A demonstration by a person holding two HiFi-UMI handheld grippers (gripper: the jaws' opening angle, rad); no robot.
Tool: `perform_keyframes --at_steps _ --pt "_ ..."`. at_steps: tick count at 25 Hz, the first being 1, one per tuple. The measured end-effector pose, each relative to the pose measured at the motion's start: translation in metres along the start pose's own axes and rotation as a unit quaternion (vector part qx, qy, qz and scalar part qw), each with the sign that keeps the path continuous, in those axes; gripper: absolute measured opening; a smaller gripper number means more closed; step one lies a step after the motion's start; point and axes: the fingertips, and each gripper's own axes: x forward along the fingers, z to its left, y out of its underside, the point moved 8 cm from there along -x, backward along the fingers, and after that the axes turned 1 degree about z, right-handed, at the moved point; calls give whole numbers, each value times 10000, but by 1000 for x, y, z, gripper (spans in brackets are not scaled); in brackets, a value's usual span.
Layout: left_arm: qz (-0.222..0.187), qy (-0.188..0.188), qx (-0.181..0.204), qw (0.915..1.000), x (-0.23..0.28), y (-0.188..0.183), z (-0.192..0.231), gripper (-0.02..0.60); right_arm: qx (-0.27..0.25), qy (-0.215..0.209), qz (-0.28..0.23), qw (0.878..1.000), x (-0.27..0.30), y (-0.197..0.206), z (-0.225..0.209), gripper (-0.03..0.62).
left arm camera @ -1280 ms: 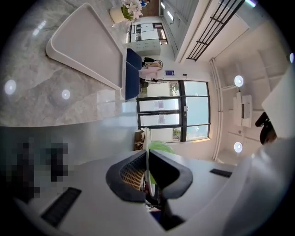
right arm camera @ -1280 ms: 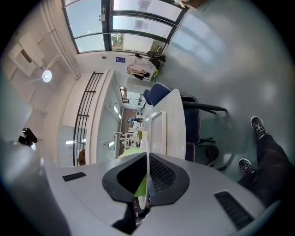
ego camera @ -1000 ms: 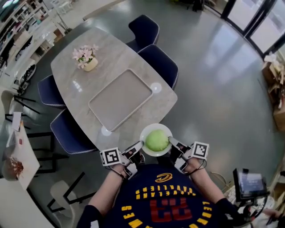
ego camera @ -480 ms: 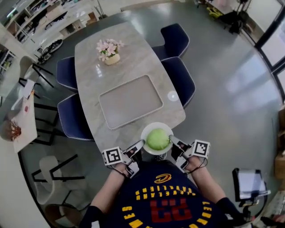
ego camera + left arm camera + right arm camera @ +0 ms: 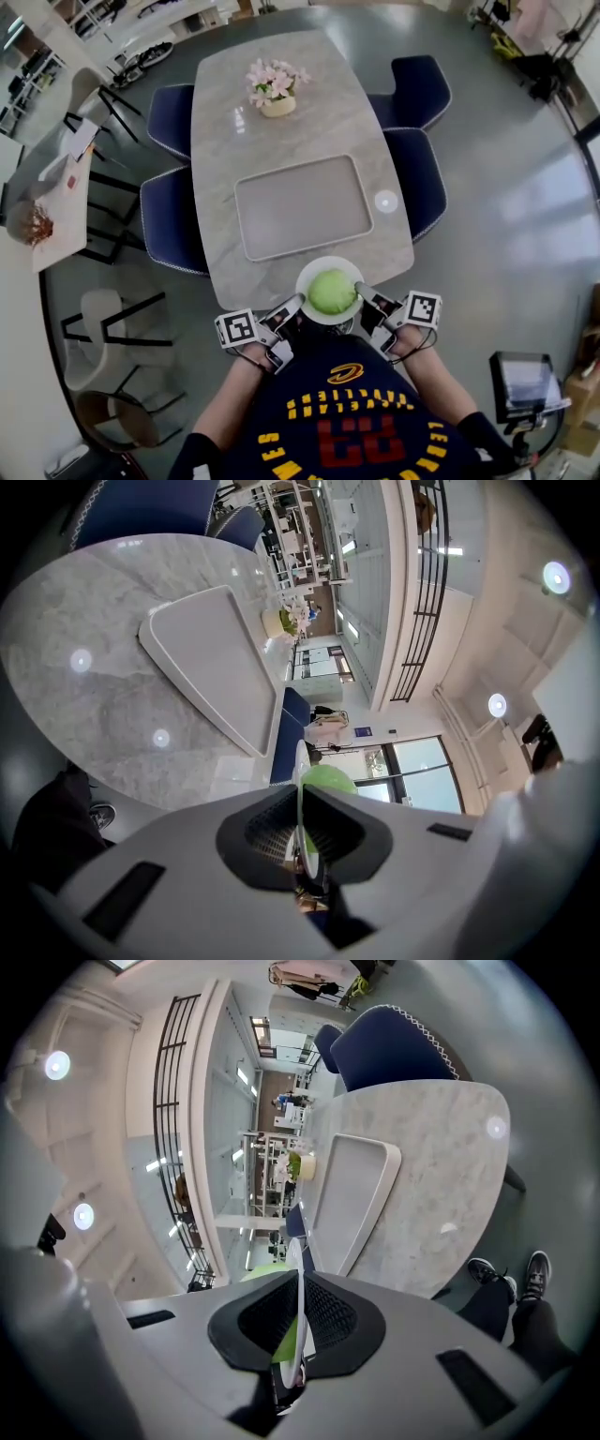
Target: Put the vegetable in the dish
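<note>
A round green vegetable (image 5: 331, 291) lies in a white dish (image 5: 306, 277) that I hold in the air at the near end of the marble table (image 5: 281, 150). My left gripper (image 5: 294, 307) is shut on the dish's left rim, and my right gripper (image 5: 361, 294) is shut on its right rim. In the left gripper view the dish (image 5: 301, 803) shows edge-on between the jaws, with the green vegetable (image 5: 328, 778) behind it. The right gripper view shows the dish's rim (image 5: 298, 1288) pinched the same way, with the vegetable (image 5: 284, 1340) green beside it.
A pale rectangular tray (image 5: 306, 206) lies in the middle of the table, and a vase of pink flowers (image 5: 275, 89) stands at the far end. Dark blue chairs (image 5: 173, 230) flank both long sides. A screen device (image 5: 520, 384) is on the floor at right.
The view has swung, so the table now lies straight ahead instead of slanting off to the left. Both grippers keep their hold on the dish in the same place in front of me.
</note>
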Motion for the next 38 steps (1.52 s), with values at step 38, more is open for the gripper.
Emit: perform_keyframes --at_steps 38 --pt "-623 14 -207 9978 42 -178 46 15 -656 844 1242 9865 181 -126 13 21"
